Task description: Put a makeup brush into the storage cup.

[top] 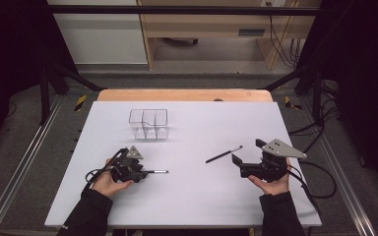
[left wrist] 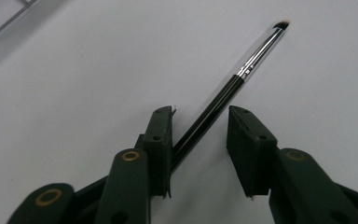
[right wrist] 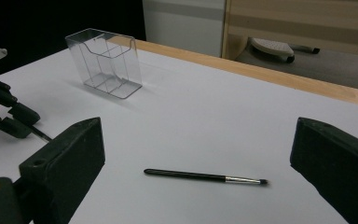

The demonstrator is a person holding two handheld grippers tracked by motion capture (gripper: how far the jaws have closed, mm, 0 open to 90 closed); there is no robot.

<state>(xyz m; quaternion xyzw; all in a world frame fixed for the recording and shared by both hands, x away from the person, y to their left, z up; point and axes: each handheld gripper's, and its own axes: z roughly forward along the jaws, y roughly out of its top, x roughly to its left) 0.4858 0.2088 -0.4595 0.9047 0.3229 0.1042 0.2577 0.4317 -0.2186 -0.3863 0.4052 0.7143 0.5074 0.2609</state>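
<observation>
Two thin black make-up brushes with silver ferrules lie on the white table (top: 192, 196). One brush (left wrist: 251, 60) runs between the jaws of my left gripper (left wrist: 200, 114). Its handle rests against one jaw, and a gap separates it from the other. In the high view that brush (top: 157, 171) sticks out to the right of the left gripper (top: 145, 172). The other brush (top: 223, 154) lies at centre right, just ahead of my right gripper (top: 247, 150). That gripper (right wrist: 198, 140) stands wide open, with the brush (right wrist: 205, 177) flat on the table between and beyond its jaws.
A clear plastic holder with compartments (top: 148, 124) stands upright toward the back of the table, also seen from the right gripper view as the holder (right wrist: 105, 63). A wooden strip (top: 184, 95) runs along the far side. Cables trail from both grippers.
</observation>
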